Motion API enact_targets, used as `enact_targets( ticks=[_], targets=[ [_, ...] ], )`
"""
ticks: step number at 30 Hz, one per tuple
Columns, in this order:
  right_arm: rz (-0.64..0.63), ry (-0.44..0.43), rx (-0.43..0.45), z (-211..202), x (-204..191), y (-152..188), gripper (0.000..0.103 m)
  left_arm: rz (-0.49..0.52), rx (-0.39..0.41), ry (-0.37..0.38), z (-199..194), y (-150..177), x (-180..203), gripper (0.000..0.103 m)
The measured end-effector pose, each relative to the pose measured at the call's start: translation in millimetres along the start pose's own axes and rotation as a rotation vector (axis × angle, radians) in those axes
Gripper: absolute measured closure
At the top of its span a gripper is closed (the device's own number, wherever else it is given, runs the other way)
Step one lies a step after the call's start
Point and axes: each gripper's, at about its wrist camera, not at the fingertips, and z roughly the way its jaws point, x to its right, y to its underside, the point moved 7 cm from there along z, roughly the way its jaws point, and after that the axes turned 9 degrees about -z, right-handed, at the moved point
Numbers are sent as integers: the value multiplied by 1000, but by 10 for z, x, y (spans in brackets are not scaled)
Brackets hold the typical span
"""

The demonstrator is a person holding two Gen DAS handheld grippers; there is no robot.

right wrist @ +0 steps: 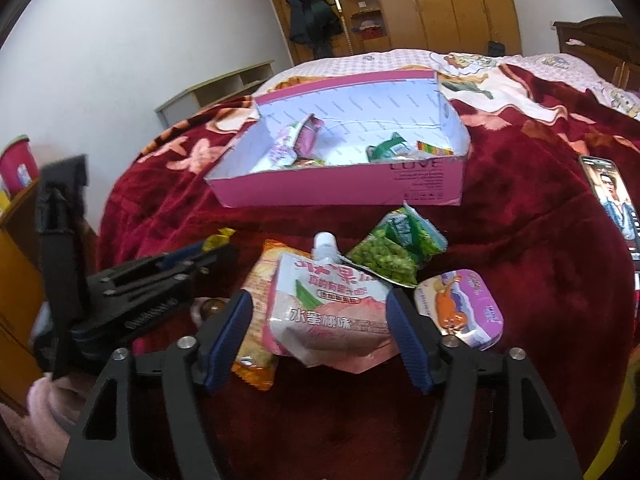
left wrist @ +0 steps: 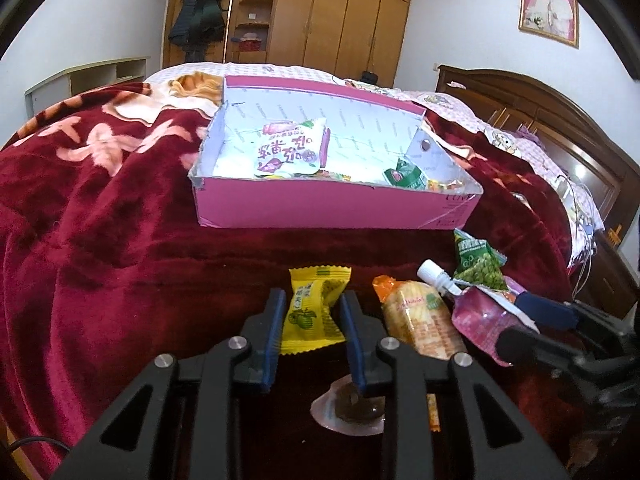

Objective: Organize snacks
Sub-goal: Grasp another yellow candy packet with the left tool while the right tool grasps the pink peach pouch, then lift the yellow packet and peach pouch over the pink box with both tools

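Observation:
A pink cardboard box (left wrist: 332, 208) (right wrist: 340, 192) sits on the red blanket and holds several snack packets. My left gripper (left wrist: 314, 300) has its fingers on both sides of a yellow packet (left wrist: 314, 308), which looks pinched between them. My right gripper (right wrist: 320, 308) is open, its fingers on either side of a pink spouted pouch (right wrist: 324, 320) without squeezing it. An orange cracker packet (right wrist: 260, 308) (left wrist: 420, 320) lies under the pouch. A green pea bag (right wrist: 394, 252) (left wrist: 480, 264) and a purple jelly cup (right wrist: 460, 308) lie beside it.
A brown jelly cup (left wrist: 352, 412) lies under my left gripper. A phone (right wrist: 612, 196) lies on the blanket (left wrist: 100, 260) at right. The left gripper body (right wrist: 132, 292) is close at the right gripper's left. A wardrobe and headboard stand behind the bed.

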Motion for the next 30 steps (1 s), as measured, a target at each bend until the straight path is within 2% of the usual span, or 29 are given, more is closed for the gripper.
enact_targets(
  ticks=[4, 15, 30],
  targets=[
    [56, -26, -37, 122, 71, 85, 27, -1, 2, 1, -13, 2, -8, 74],
    [83, -80, -22, 215, 13, 97, 27, 1, 3, 2, -26, -2, 0, 74],
    [98, -144, 69, -52, -47, 7, 29, 1, 37, 7, -187, -56, 23, 74]
  ],
)
